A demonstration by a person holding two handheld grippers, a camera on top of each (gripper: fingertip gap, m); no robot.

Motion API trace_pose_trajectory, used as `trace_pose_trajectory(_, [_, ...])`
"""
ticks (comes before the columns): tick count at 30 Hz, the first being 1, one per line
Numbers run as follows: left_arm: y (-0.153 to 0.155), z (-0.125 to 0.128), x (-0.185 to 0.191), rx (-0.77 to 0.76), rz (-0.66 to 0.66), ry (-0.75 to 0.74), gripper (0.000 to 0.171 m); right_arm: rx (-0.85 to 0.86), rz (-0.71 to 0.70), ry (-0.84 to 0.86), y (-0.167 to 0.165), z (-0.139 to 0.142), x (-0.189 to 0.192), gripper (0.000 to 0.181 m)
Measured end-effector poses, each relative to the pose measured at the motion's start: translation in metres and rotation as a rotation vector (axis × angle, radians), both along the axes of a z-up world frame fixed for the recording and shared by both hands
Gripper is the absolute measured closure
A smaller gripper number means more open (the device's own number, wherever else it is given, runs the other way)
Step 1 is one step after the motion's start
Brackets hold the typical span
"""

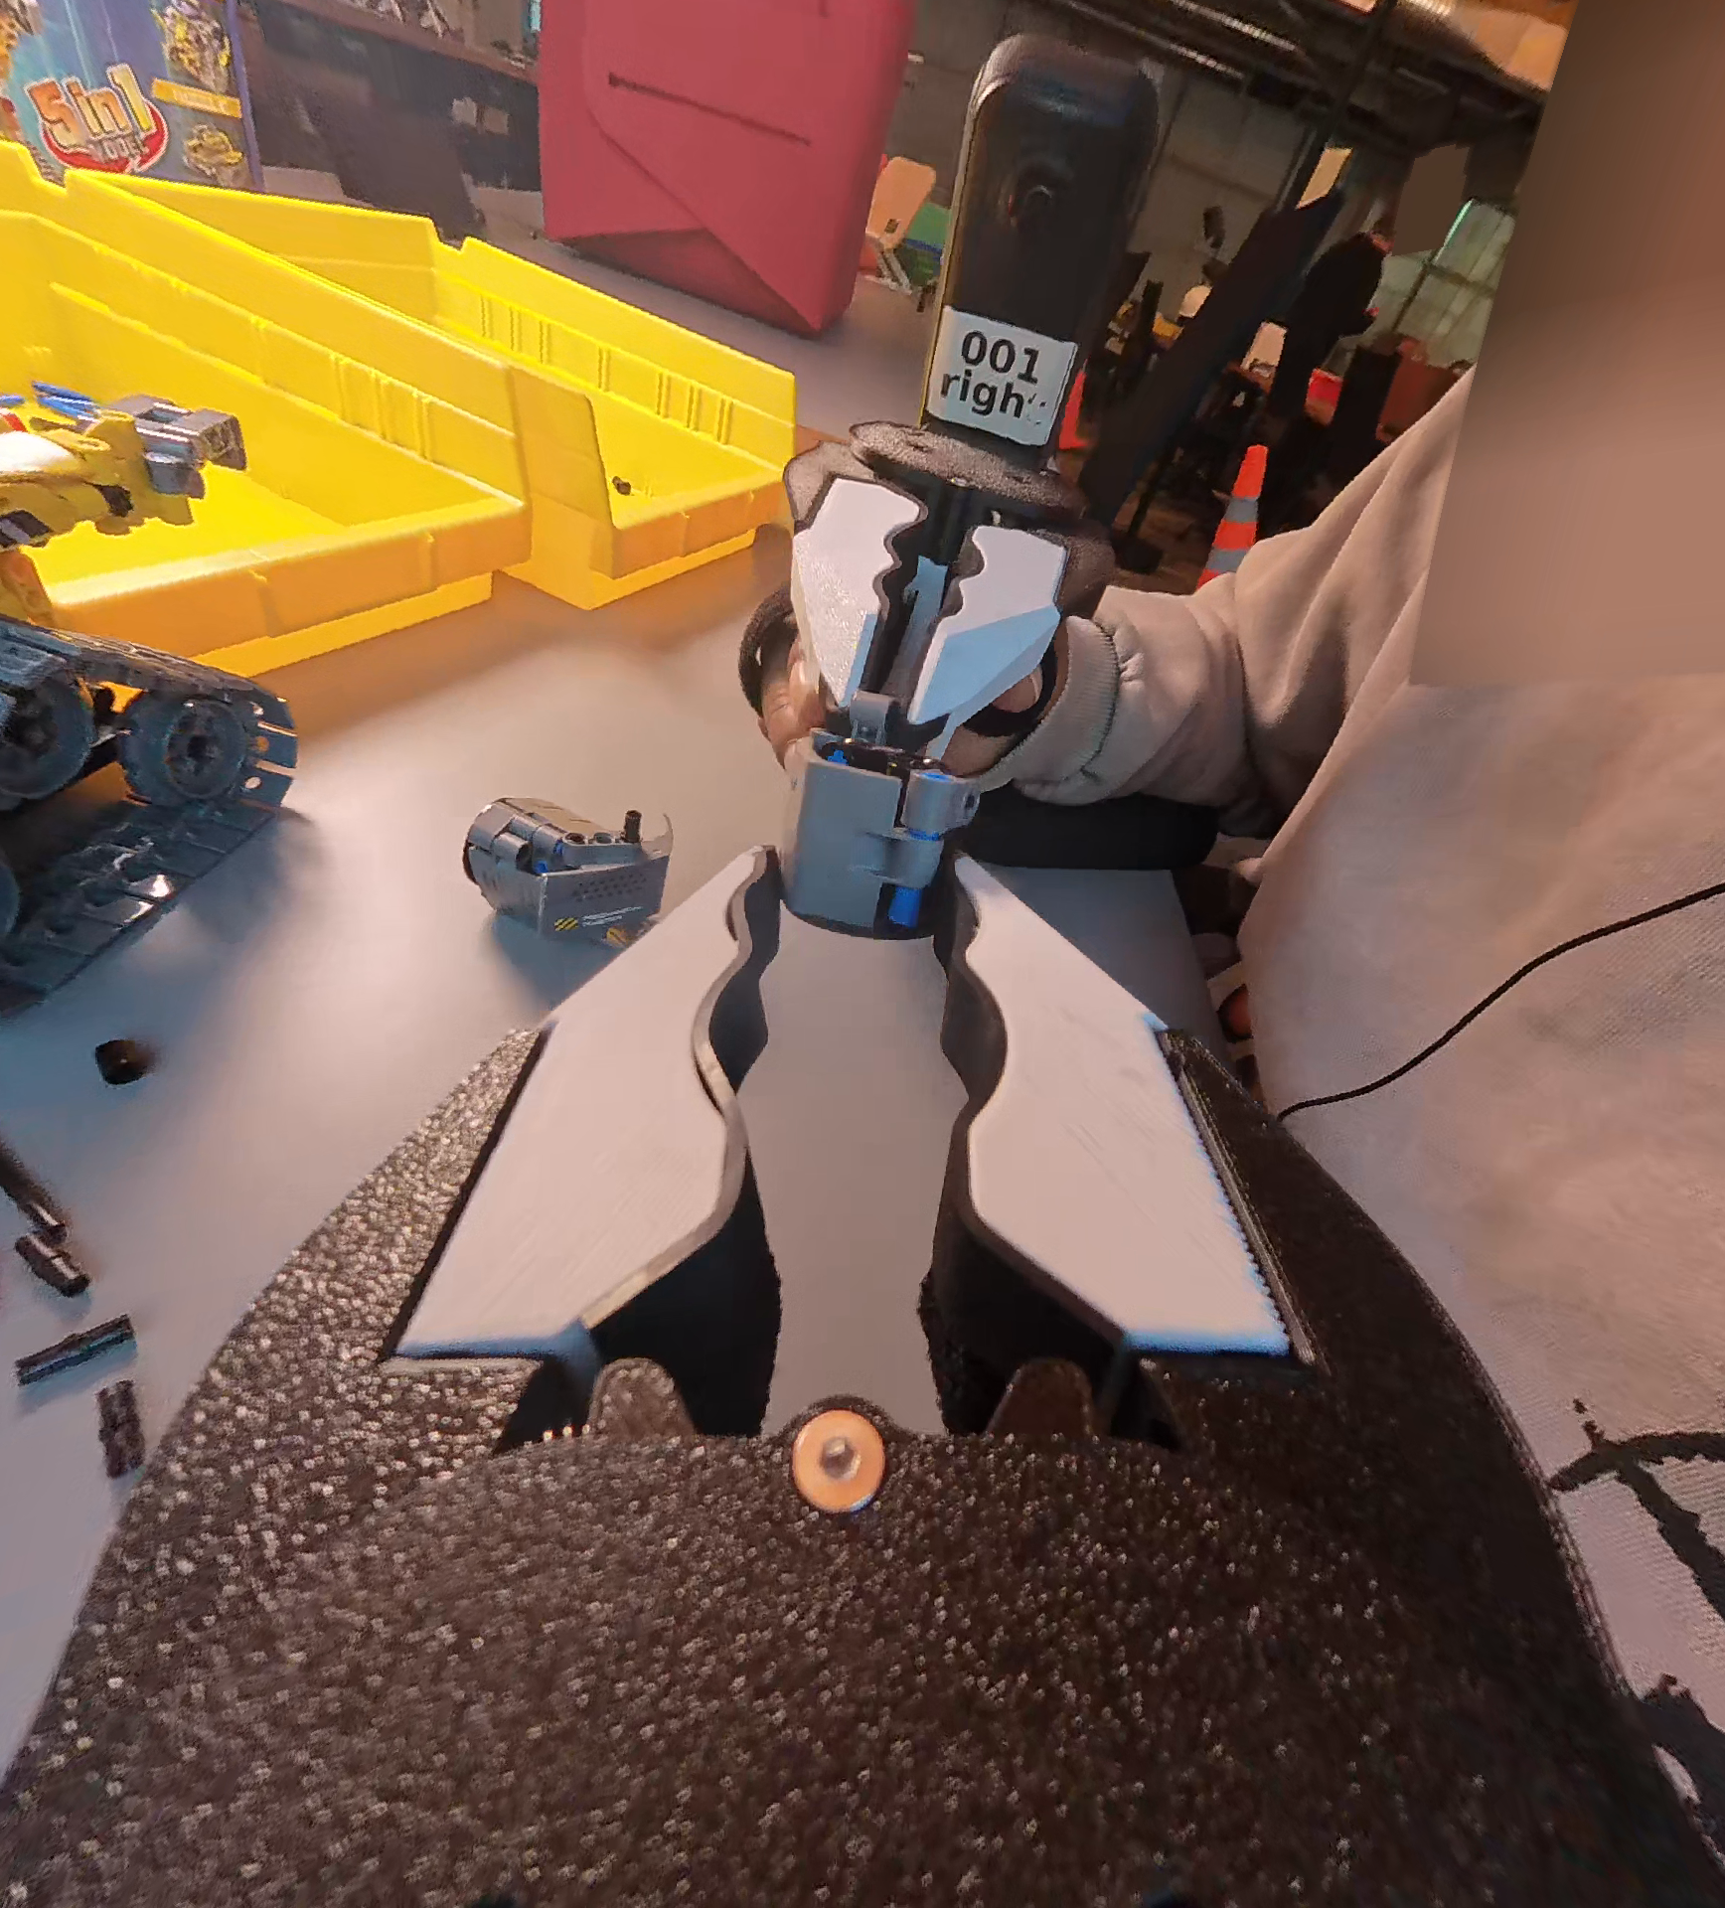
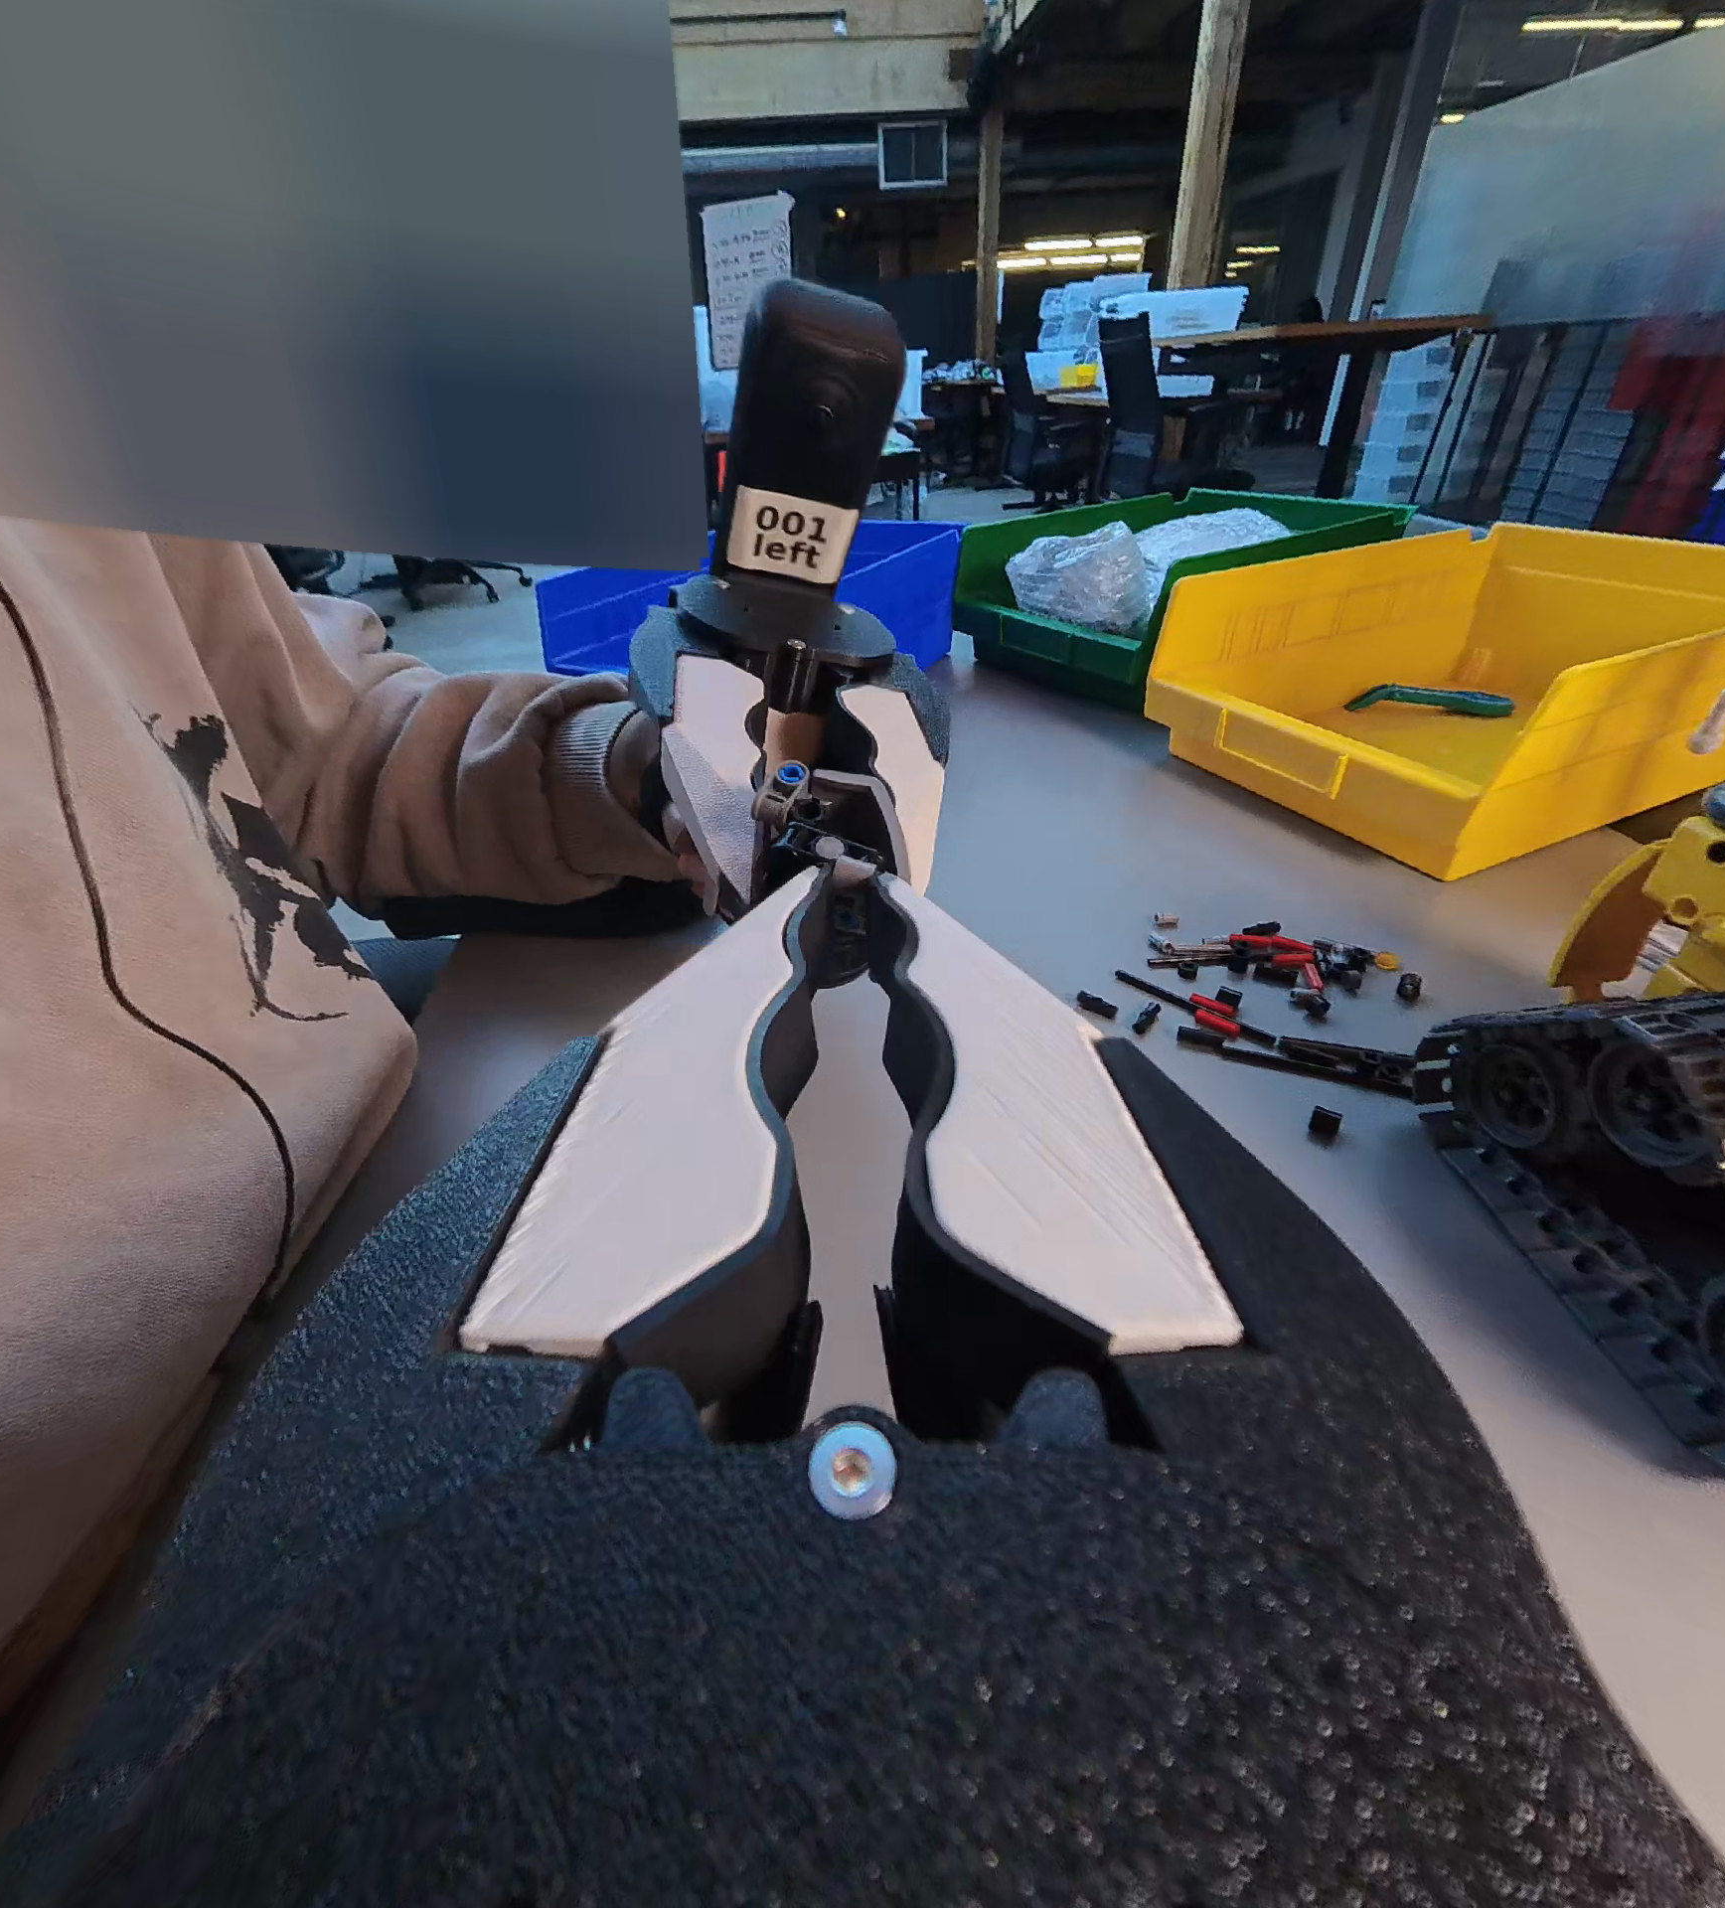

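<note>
Both jaws grip one grey brick assembly point(image 1: 864, 826) from opposite ends: left gripper point(image 1: 858, 878), right gripper point(image 2: 846, 878), above the desk point(image 1: 528, 723) edge.

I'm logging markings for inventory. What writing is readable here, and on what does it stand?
I don't quote writing; its bearers:
White label atop right hand-held gripper.
Second white label atop left hand-held gripper.
Colourful toy box: printed.
Loose grey brick module: sticker, too small.
Posted paper sheet: blurred.

Both tongs point(image 1: 856, 888) point(image 2: 846, 878) clamped, tip-to-tip.
</note>
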State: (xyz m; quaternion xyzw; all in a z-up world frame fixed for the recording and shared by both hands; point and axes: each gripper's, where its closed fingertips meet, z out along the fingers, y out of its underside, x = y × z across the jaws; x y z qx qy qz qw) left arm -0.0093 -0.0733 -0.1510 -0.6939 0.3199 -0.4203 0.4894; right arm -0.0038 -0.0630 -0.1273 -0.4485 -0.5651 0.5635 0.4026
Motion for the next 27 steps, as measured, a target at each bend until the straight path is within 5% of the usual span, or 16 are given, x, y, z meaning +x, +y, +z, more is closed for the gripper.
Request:
trace_pose_trajectory(10, [-0.009,0.003,0.004,-0.125,-0.103,-0.124,0.143,-0.006,0.104,-0.013,-0.008,-0.003,0.008,0.177])
trace_pose_trajectory(15, [-0.005,0.000,0.001,0.096,-0.011,0.028,0.142,0.114,-0.004,0.003,-0.006,-0.003,0.002,0.173])
trace_pose_trajectory(19, [-0.003,0.003,0.004,0.312,0.062,0.162,0.142,0.047,-0.014,-0.003,-0.002,-0.002,-0.001,0.146])
trace_pose_trajectory(21, [0.000,0.004,0.003,0.378,0.099,0.206,0.142,0.027,0.003,0.003,-0.006,-0.002,-0.001,0.157])
trace_pose_trajectory(27, [0.006,-0.003,-0.001,0.341,0.130,0.200,0.139,0.133,-0.052,-0.023,0.002,-0.006,-0.001,0.164])
